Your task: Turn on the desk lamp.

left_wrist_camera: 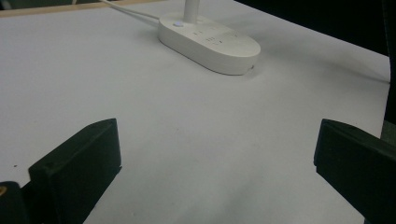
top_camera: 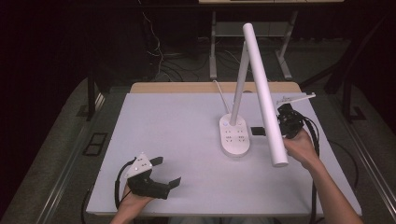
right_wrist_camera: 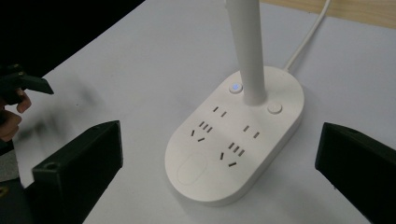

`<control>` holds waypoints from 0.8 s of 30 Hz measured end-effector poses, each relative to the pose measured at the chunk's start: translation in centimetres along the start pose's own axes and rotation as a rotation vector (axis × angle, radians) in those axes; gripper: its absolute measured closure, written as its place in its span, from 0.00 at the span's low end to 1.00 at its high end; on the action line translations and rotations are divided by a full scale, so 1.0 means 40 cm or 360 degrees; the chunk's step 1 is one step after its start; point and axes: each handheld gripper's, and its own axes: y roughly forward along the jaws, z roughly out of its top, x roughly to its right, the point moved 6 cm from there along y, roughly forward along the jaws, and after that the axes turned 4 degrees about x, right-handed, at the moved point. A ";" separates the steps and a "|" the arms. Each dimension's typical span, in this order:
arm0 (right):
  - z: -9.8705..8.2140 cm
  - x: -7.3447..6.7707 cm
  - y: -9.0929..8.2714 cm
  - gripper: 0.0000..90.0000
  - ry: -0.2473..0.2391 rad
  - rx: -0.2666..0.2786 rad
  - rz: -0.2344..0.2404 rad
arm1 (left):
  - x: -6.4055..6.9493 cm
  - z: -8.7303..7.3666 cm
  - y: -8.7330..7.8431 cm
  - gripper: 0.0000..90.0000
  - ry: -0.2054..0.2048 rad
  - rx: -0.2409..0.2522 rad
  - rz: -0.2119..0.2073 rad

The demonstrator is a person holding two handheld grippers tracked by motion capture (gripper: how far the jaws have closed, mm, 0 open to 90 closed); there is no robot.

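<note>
**Both grippers open around a white desk lamp**

The left gripper (top_camera: 164,171) rests low on the tabletop (top_camera: 177,140), jaws spread wide and empty; the lamp base (left_wrist_camera: 208,43) lies well ahead of it, slightly to its right. The right gripper (right_wrist_camera: 219,163) hovers just above the socket-studded base, jaws wide apart and holding nothing. The lamp's stem (right_wrist_camera: 246,46) rises directly ahead, beside a lit button (right_wrist_camera: 236,87). Its long white head (top_camera: 264,93) slants down past the right hand (top_camera: 301,148).

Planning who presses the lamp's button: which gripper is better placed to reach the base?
Probably the right gripper: it hovers open beside the lamp base, facing its buttons. The left gripper, also open, sits farther away near the table's front edge.
</note>
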 end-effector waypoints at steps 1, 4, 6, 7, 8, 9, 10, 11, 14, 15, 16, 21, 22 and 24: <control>0.007 0.005 0.005 0.00 -0.0002 0.0001 0.0000 | 0.000 0.000 0.000 0.00 0.0000 0.0000 -0.0001; 0.014 0.010 0.009 0.00 0.0003 0.0003 -0.0004 | -0.001 0.000 0.000 0.00 0.0001 0.0000 -0.0002; 0.023 0.018 0.016 0.00 0.0011 0.0003 -0.0014 | -0.001 0.000 0.000 0.00 0.0001 0.0000 -0.0002; 0.023 0.018 0.016 0.00 0.0011 0.0003 -0.0014 | -0.001 0.000 0.000 0.00 0.0002 -0.0001 -0.0003; 0.028 0.025 0.023 0.00 0.0009 -0.0004 -0.0022 | 0.000 0.000 0.000 0.00 0.0001 -0.0001 -0.0004; 0.028 0.025 0.023 0.00 0.0009 -0.0004 -0.0022 | 0.000 0.000 0.000 0.00 0.0002 0.0000 -0.0004; 0.030 0.028 0.026 0.00 0.0019 -0.0011 -0.0025 | 0.000 0.000 0.000 0.00 0.0002 0.0000 -0.0004; 0.035 0.035 0.031 0.00 0.0027 -0.0007 -0.0027 | 0.000 0.000 0.000 0.00 0.0002 -0.0001 -0.0004; 0.041 0.048 0.040 0.00 0.0039 0.0003 -0.0033 | 0.000 0.000 0.000 0.00 0.0001 -0.0001 -0.0004; 0.041 0.048 0.040 0.00 0.0039 0.0003 -0.0033 | 0.000 0.000 0.000 0.00 0.0002 0.0000 -0.0005; 0.045 0.055 0.045 0.00 0.0049 0.0004 -0.0043 | 0.000 0.000 0.000 0.00 0.0003 0.0000 -0.0005; 0.051 0.072 0.058 0.00 0.0061 -0.0007 -0.0059 | -0.002 0.000 -0.001 0.00 0.0002 -0.0001 -0.0006; 0.051 0.072 0.058 0.00 0.0061 -0.0007 -0.0059 | -0.002 0.000 -0.001 0.00 0.0003 -0.0002 -0.0007; 0.053 0.084 0.067 0.00 0.0075 -0.0017 -0.0080 | -0.001 0.000 0.000 0.00 0.0003 -0.0001 -0.0009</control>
